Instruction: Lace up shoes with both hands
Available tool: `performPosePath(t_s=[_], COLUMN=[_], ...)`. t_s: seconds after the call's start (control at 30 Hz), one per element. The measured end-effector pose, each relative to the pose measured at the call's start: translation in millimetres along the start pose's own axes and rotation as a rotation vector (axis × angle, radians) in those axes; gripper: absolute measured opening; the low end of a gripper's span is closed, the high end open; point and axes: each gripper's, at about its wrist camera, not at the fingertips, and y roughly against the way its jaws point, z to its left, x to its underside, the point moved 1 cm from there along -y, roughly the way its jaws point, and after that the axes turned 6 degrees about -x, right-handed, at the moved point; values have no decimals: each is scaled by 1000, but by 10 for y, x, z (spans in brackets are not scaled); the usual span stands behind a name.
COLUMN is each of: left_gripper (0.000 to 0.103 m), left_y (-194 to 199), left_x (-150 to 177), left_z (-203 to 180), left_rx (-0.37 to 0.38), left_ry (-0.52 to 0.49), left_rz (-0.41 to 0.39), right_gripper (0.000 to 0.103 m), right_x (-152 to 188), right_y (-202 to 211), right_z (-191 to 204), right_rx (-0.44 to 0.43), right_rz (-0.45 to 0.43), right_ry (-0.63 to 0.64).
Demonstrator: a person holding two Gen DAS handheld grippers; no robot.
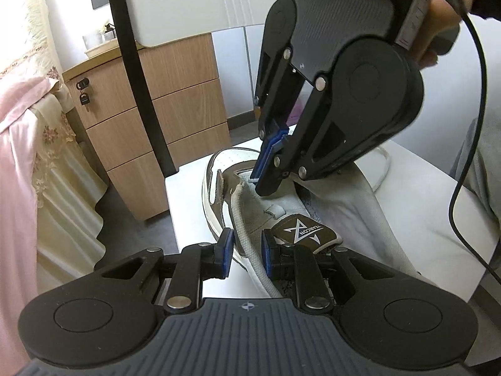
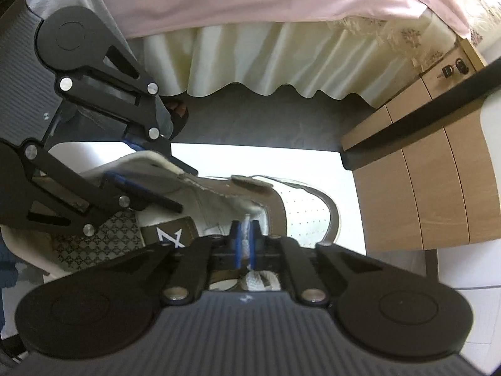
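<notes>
Left claw (image 1: pixel 246 255) pinches the shoe (image 1: pixel 281 206) side; right claw (image 2: pixel 246 238) pinches the lace (image 2: pixel 247 235). Pull the lace straight, gently, keeping the shoe pinned to the worktop (image 1: pixel 416 181).

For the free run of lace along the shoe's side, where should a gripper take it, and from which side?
Take the lace on its flat free run beside the tongue, pads across its width, coming from above the collar of the shoe: there it lies exposed against the upper.
</notes>
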Motion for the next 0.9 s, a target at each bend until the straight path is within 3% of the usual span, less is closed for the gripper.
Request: performPosePath(t_s=[0.17,0.33,0.47,0.53,0.7,0.9], left_gripper=[21,21,21,21,22,31], left_y=[-20,-23,-28,-34,-57,-70], left_x=[-6,1,-11,-19,-17,-28], left_z=[14,-49,-95,-114,-84,-18], left_rx=[15,-2,18,18,22,28], left_ry=[-2,-43,-49,-49,-39,14], left_rz=[11,6,0,0,-2,15], right_gripper=[2,2,0,0,0,4], right_x=[54,1,-171,-385,-721,-438], right_y=[135,436,855,1075,1350,1091], right_z=[32,11,-80,-89,-212,-302], right_rx=[16,23,-6,14,77,55], right_rz=[-98,-257,-454,-514,-536,-400], right_ry=[-80,-181,-272,-248,-185,-243])
